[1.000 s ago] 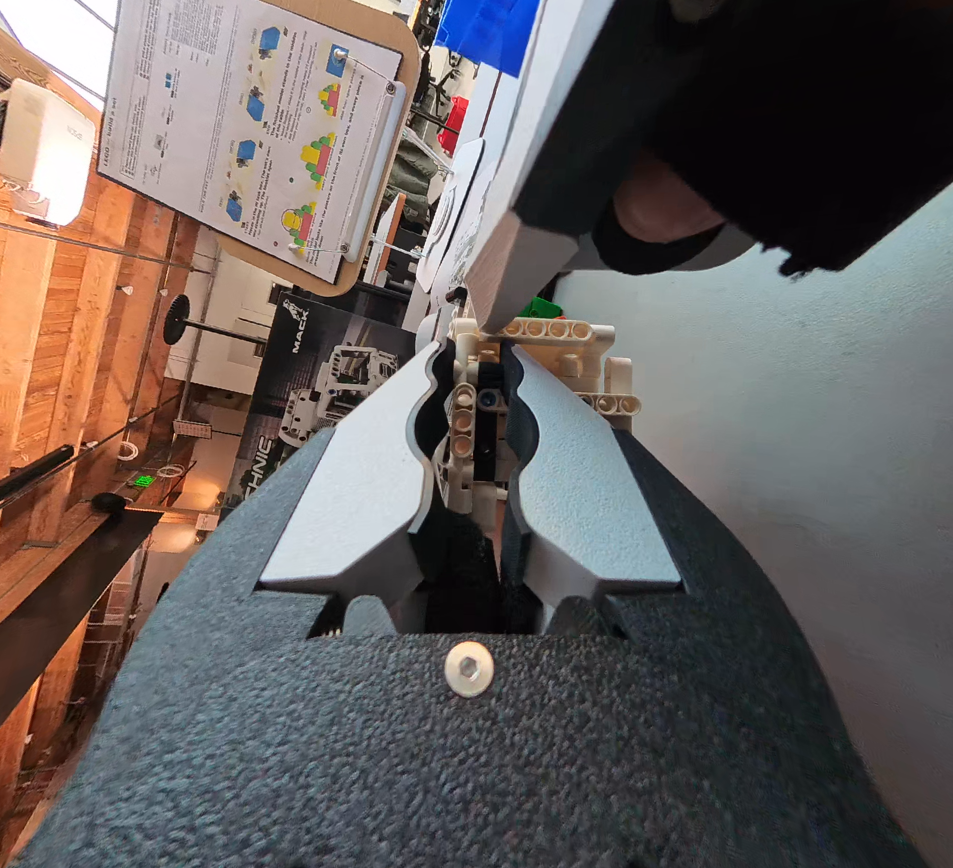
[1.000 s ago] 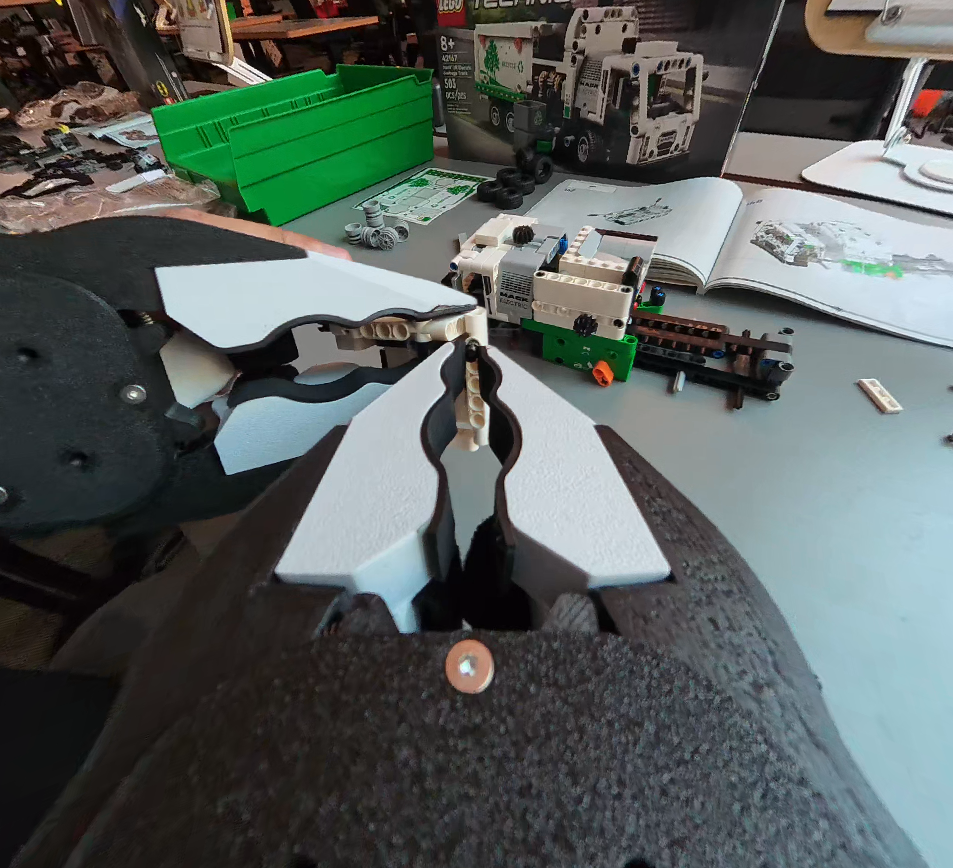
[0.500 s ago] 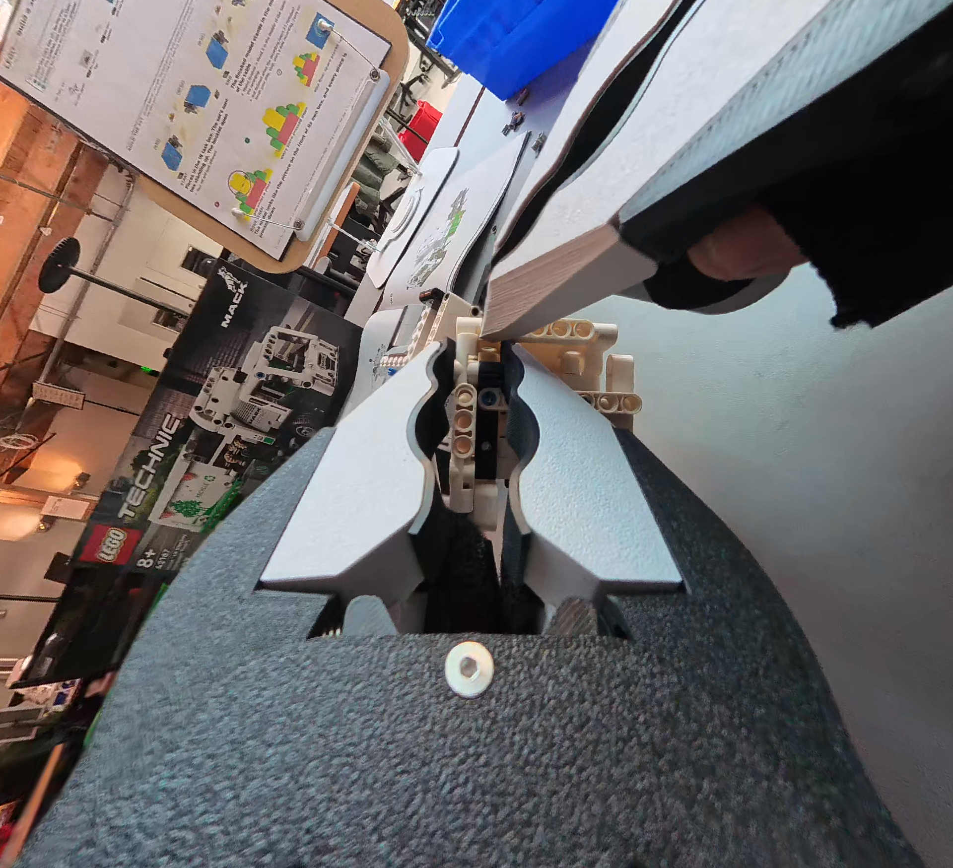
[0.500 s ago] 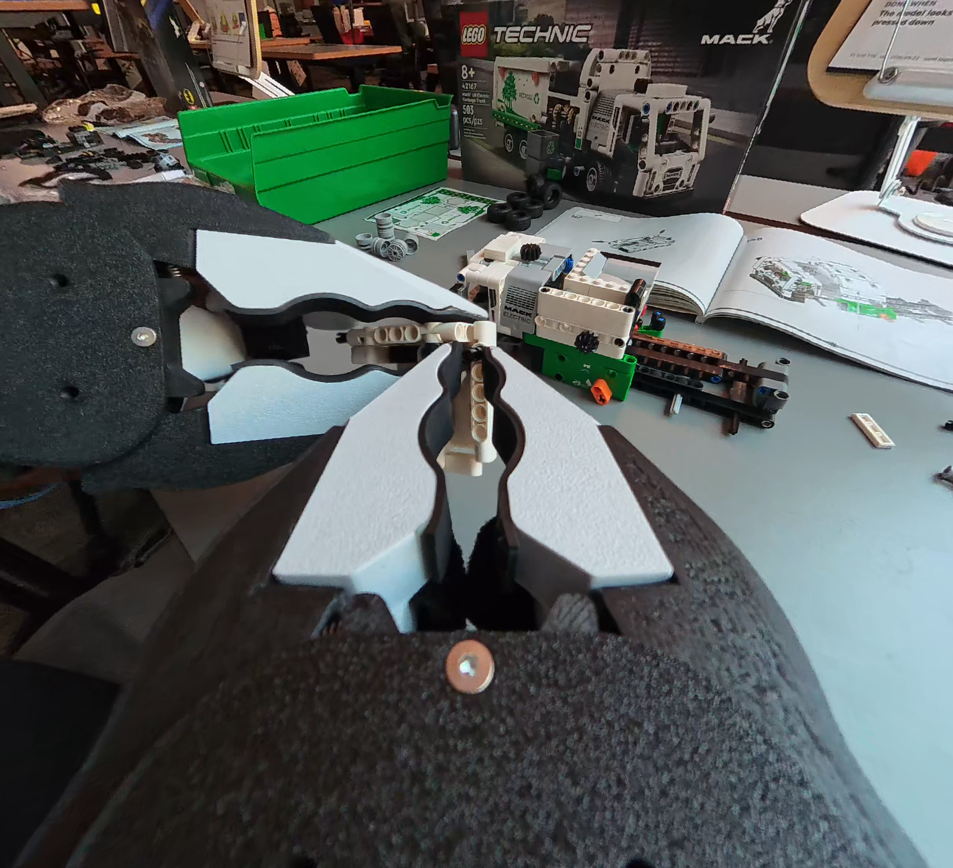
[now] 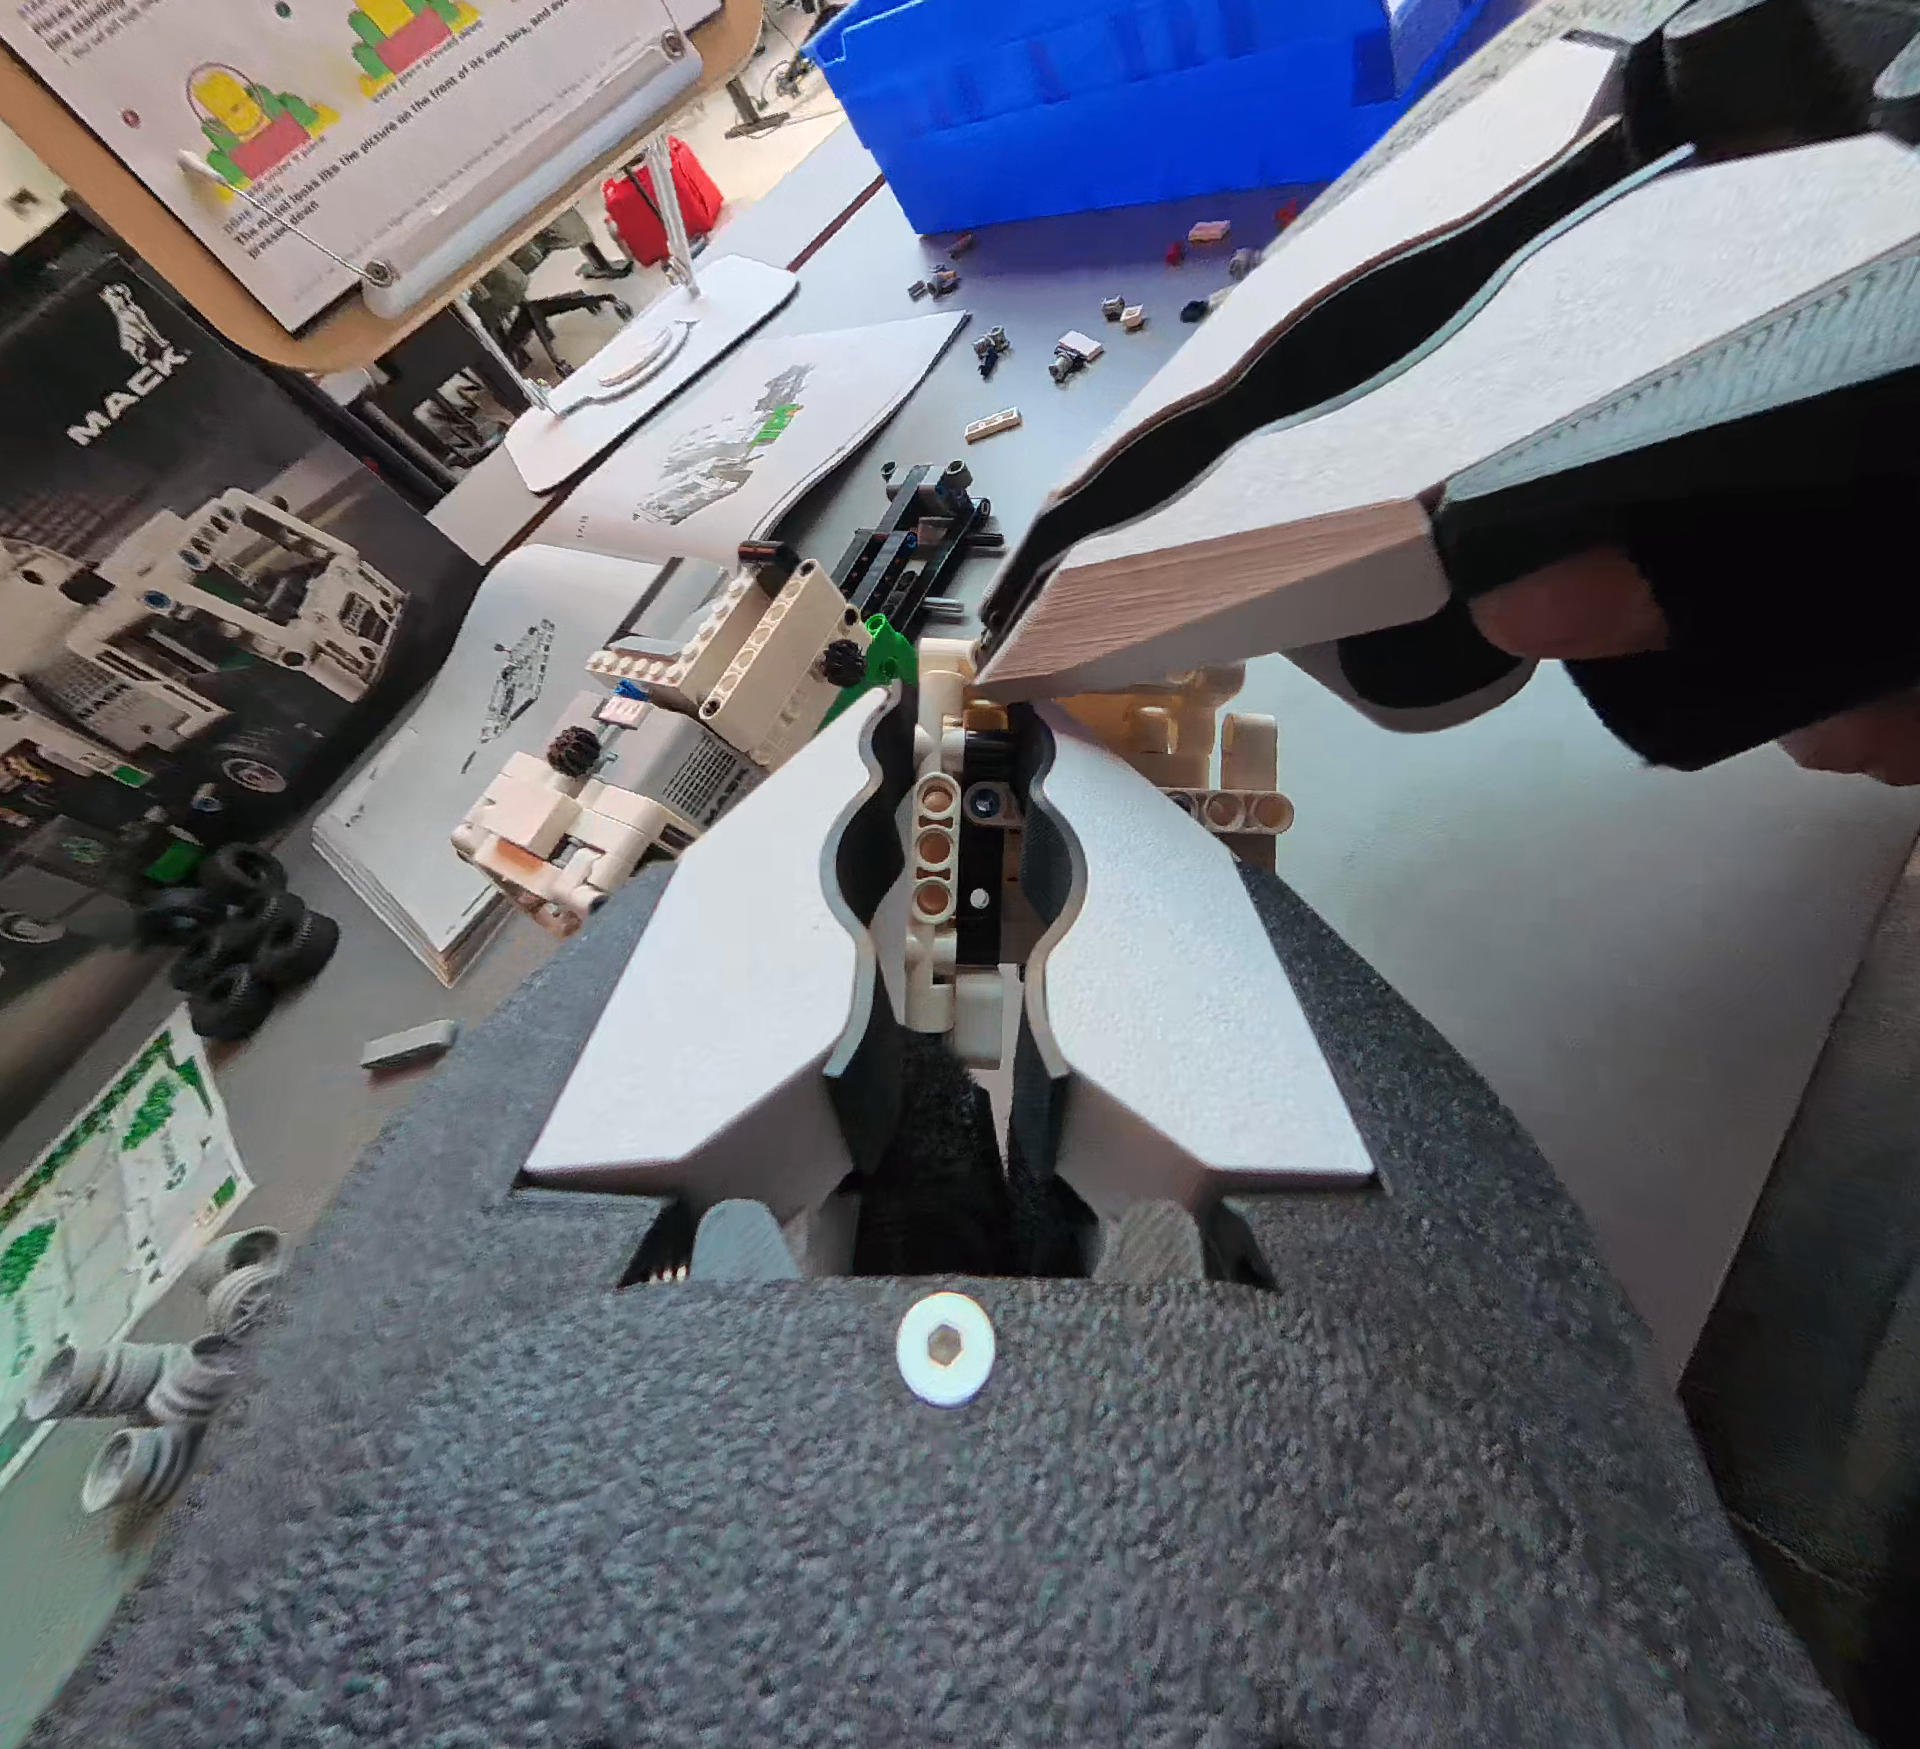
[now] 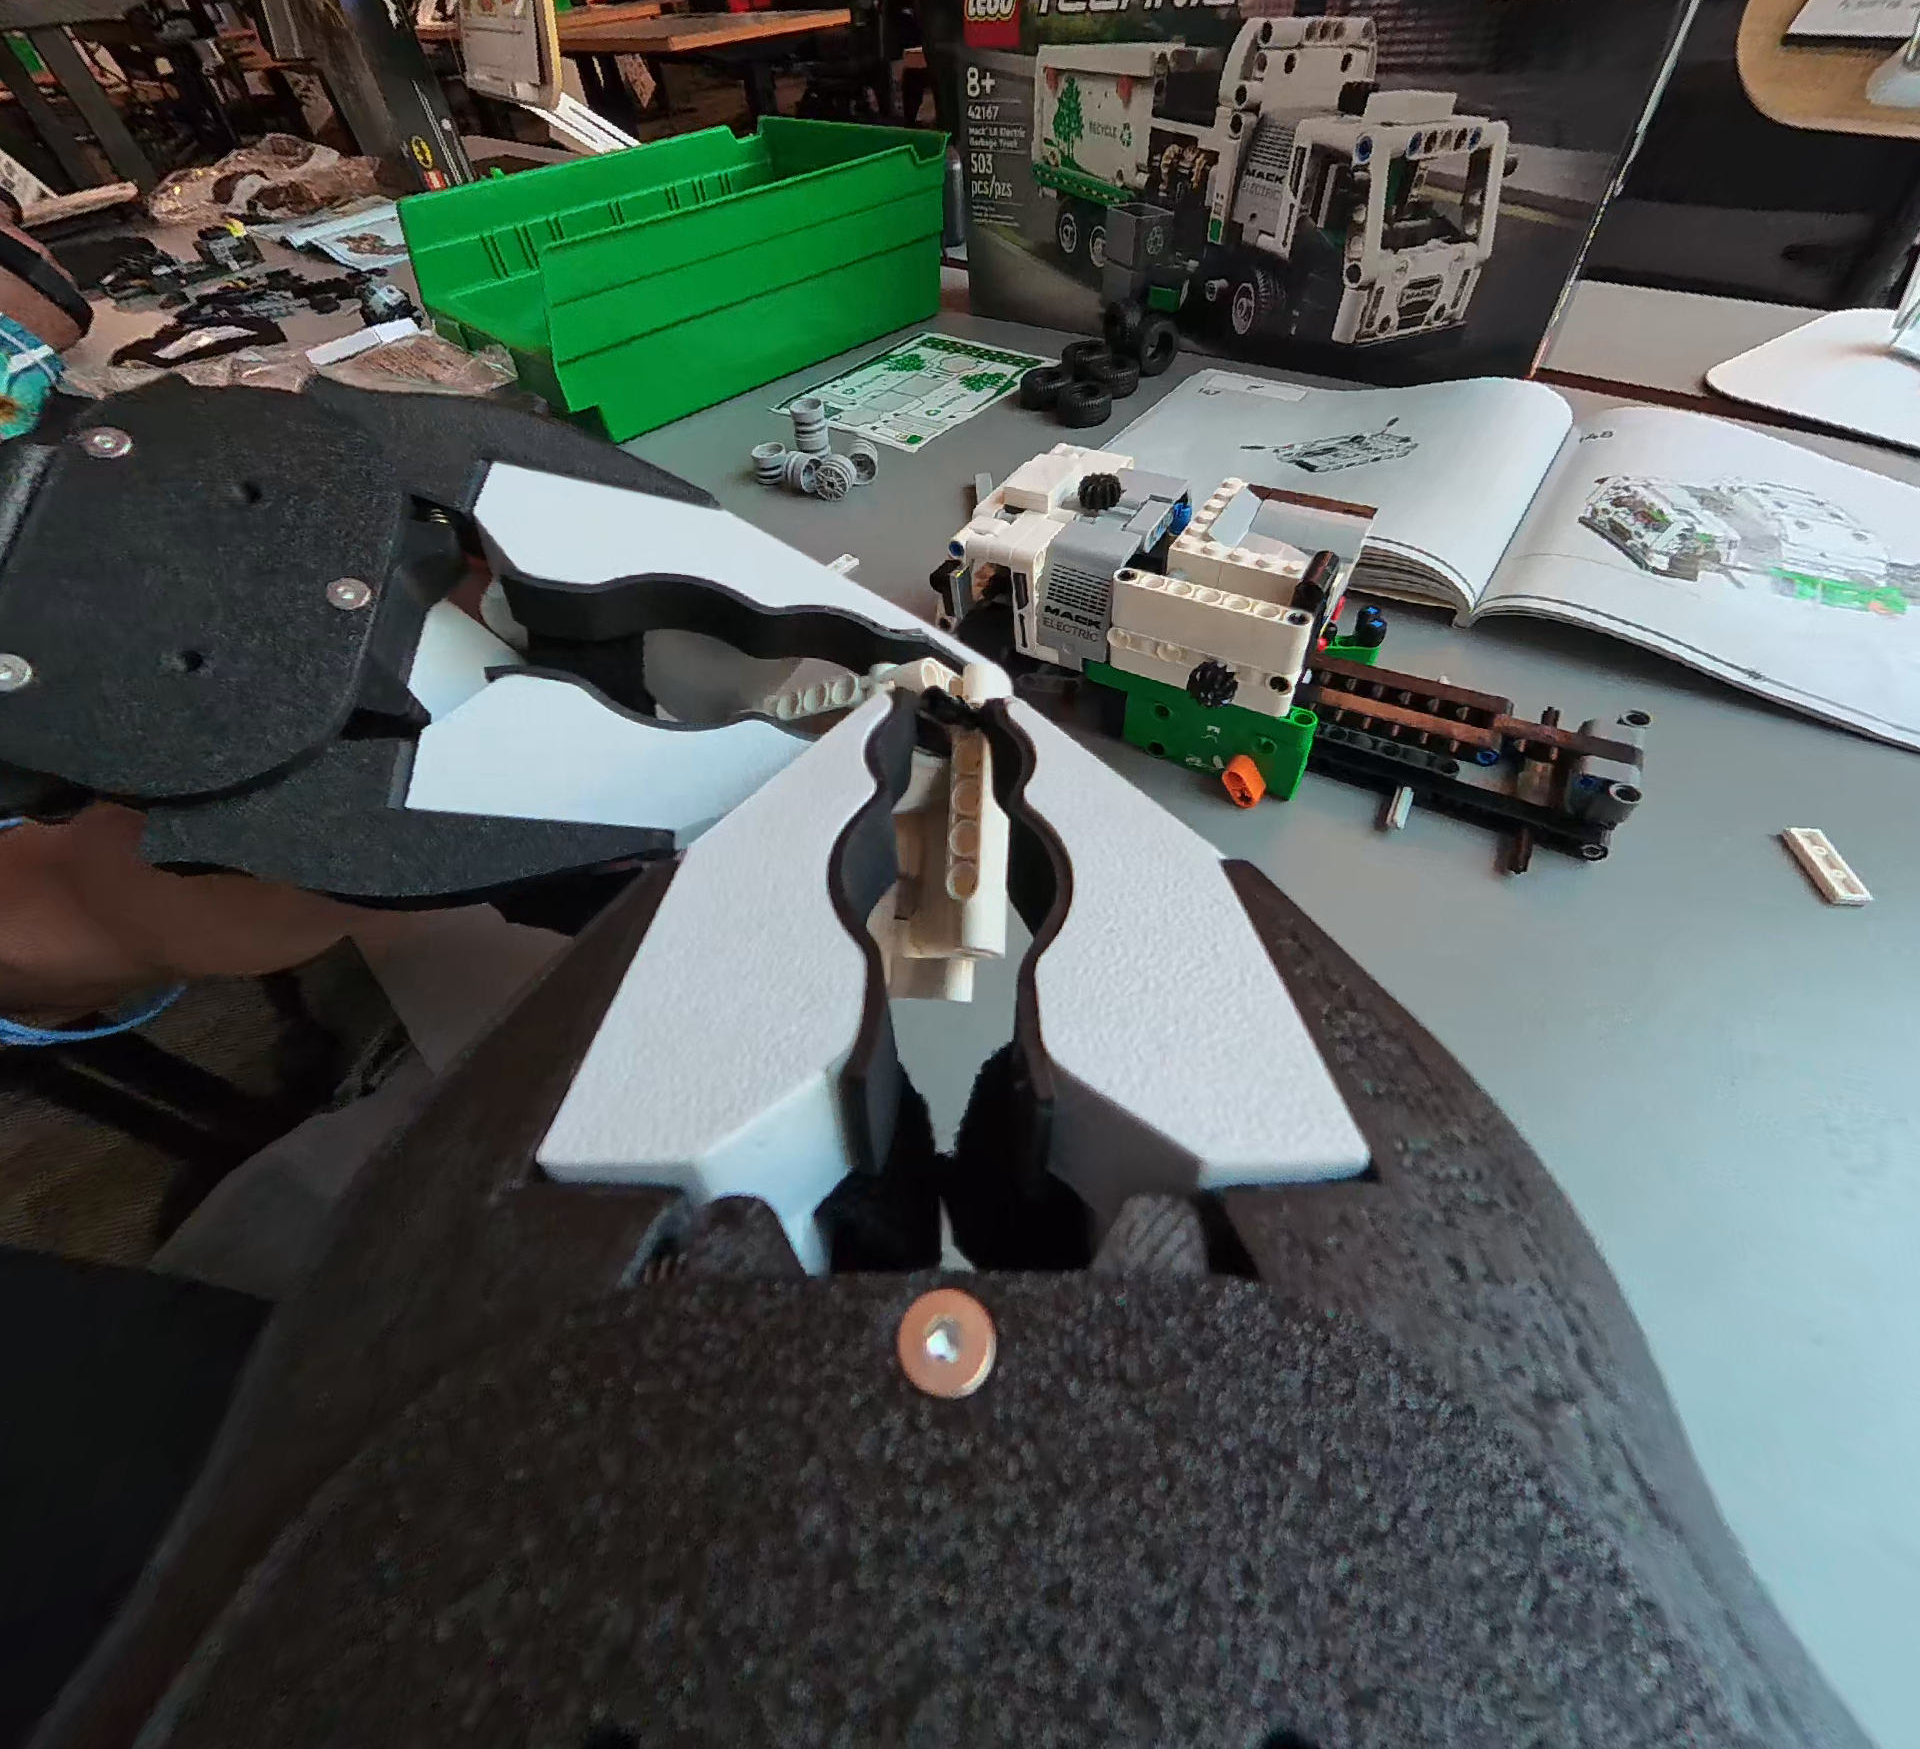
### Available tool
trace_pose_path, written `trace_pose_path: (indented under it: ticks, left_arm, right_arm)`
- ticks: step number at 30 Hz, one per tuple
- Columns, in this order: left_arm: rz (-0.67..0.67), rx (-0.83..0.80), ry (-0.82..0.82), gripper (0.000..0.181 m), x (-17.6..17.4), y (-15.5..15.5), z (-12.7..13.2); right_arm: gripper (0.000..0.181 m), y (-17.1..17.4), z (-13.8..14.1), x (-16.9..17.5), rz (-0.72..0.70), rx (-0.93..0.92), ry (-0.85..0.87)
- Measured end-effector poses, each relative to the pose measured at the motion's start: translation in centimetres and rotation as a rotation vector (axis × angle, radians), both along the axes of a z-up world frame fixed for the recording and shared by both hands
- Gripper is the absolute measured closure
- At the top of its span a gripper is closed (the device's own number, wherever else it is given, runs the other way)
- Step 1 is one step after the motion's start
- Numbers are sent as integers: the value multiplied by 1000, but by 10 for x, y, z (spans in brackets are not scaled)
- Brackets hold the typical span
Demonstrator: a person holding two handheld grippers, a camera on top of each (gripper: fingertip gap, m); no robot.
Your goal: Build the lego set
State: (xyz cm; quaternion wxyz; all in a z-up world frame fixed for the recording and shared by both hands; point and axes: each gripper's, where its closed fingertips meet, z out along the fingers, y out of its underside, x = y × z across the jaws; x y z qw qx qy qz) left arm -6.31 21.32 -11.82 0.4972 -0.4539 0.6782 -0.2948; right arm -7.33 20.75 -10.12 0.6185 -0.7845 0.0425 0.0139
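My left gripper [image 5: 961, 723] is shut on a white and black lego subassembly [image 5: 951, 858], held above the grey table [image 5: 1507, 920]. My right gripper [image 6: 948, 707] is shut on a white beam piece [image 6: 961, 852]. The two gripper tips meet, and the pieces touch there. In the left wrist view the right gripper [image 5: 997, 650] comes in from the upper right. In the right wrist view the left gripper [image 6: 966, 665] comes in from the left with a white beam [image 6: 831, 691] between its fingers. The part-built white and green truck [image 6: 1143, 619] stands on the table just beyond, and also shows in the left wrist view [image 5: 665, 764].
A black chassis frame [image 6: 1455, 743] extends from the truck. Behind lie an open instruction booklet [image 6: 1455, 473], black tyres [image 6: 1101, 369], grey wheel hubs [image 6: 816, 463], a sticker sheet [image 6: 914, 390], a green bin [image 6: 675, 265] and the set's box [image 6: 1351, 141]. A blue bin [image 5: 1122, 58] and loose parts [image 5: 1070, 349] lie farther right. Left and right tips are no more than a few centimetres apart.
The left gripper has rolled, so its view turned from sideways toward level with the table. Both grippers stay shut on their pieces, tips still together, while the right view shifted slightly.
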Motion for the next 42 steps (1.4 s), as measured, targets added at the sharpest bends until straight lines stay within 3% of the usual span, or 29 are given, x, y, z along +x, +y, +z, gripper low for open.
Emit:
trace_pose_path:
  ticks: [4,7,11,14,19,31,41,42]
  left_arm:
    - [1,-57,6,165,-1,1,-1]
    - [5,-58,-28,165,-2,2,4]
    - [-12,-5,-146,165,-8,-2,24]
    - [-20,68,-211,165,-11,-5,35]
    - [-26,146,-231,165,-12,-8,36]
    - [5,133,-225,165,-7,-11,33]
    - [-5,107,-237,165,-6,-13,32]
    - [-6,98,-247,165,-8,-12,33]
  right_arm:
    - [160,0,2,-3,18,7,51]
    - [158,-3,10,0,48,67,210]
    - [141,-8,25,-7,286,207,644]
    - [134,-9,30,-17,404,230,733]
    - [143,-8,30,-17,415,219,685]
    - [157,-7,24,-9,343,249,630]
    - [157,-10,24,-8,345,239,575]
    - [149,-12,26,-9,363,241,554]
